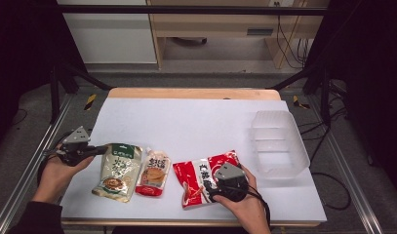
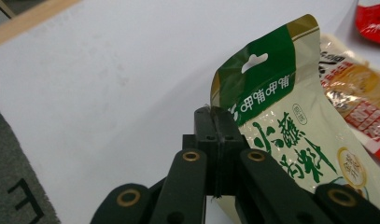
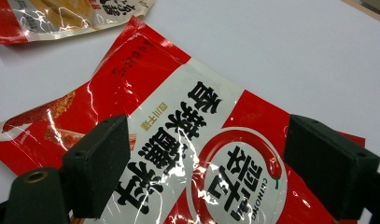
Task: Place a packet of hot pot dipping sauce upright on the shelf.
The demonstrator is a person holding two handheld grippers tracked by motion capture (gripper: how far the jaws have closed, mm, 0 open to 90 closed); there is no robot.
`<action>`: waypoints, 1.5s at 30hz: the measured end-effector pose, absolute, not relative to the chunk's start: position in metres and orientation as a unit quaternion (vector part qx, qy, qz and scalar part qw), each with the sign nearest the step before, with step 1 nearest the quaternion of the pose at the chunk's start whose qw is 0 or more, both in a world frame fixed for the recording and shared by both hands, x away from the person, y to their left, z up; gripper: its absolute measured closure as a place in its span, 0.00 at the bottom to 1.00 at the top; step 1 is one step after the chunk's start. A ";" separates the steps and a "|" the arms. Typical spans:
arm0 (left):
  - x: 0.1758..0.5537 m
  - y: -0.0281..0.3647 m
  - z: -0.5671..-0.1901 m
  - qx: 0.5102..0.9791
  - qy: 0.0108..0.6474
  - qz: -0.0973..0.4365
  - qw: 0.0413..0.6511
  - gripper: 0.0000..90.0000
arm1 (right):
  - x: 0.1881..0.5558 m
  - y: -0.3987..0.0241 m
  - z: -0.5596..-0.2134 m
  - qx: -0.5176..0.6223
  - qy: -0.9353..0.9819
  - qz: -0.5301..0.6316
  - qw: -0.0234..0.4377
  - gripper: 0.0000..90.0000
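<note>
**Inspector:** Start with the green pouch (image 2: 290, 121). Where does it sit?

**Assistant:** At about seven o'clock on the white table (image 1: 196, 122), near the front left corner. Its green top edge, with the hanging slot, is curled up off the surface. The left gripper (image 2: 214, 114) has that upper corner pinched: the jaws are pressed flat together with the pouch's edge caught between them.

**Inspector:** Confirmed from above?

**Assistant:** Yes. In the high view the left gripper (image 1: 101, 149) points toward three o'clock and meets the pouch (image 1: 119, 171) at its upper left corner. The rest of the pouch lies on the table.

**Inspector:** Neighbours?

**Assistant:** The orange pouch (image 1: 153, 173) lies just beside the green one, on its three o'clock side, their edges close or touching; I cannot tell which. Further toward three o'clock lies the red packet (image 1: 198, 174).

**Inspector:** The other gripper?

**Assistant:** The right gripper (image 3: 204, 168) hangs over the red packet (image 3: 178, 135) with its jaws spread wide, one to each side of the printed face. It grips nothing; whether the pads rest on the wrapper I cannot tell.

**Inspector:** Anything else?

**Assistant:** A clear plastic tub (image 1: 279, 144) stands at three o'clock on the table, well apart from the pouches.
</note>
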State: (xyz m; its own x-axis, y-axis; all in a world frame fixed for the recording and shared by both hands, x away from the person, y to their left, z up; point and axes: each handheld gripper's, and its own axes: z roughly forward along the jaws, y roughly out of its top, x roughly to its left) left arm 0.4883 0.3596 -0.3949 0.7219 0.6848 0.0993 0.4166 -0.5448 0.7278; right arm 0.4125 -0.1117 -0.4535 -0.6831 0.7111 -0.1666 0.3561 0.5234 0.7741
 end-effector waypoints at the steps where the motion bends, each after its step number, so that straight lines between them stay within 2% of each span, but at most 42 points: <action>1: 0.486 0.359 -0.391 0.858 0.319 0.194 0.353 1.00 | 0.413 -0.112 -0.453 0.318 0.839 0.371 0.240 0.17; 18: 0.457 0.351 -0.339 0.856 0.272 0.248 0.364 1.00 | 0.413 -0.112 -0.453 0.322 0.834 0.392 0.219 0.17; 33: 0.445 0.331 -0.312 0.849 0.245 0.278 0.376 1.00 | 0.413 -0.110 -0.452 0.323 0.831 0.402 0.209 0.17; 45: 0.448 0.296 -0.296 0.852 0.209 0.261 0.403 1.00 | 0.412 -0.110 -0.445 0.319 0.827 0.414 0.208 0.17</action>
State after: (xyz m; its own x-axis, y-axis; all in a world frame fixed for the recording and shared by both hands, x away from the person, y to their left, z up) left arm 0.4480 0.2960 -0.2961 0.7766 0.5668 0.2750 0.1466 -0.5872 0.7960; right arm 0.4116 -0.1099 -0.4449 -0.7099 0.6998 -0.0795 0.3561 0.4540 0.8168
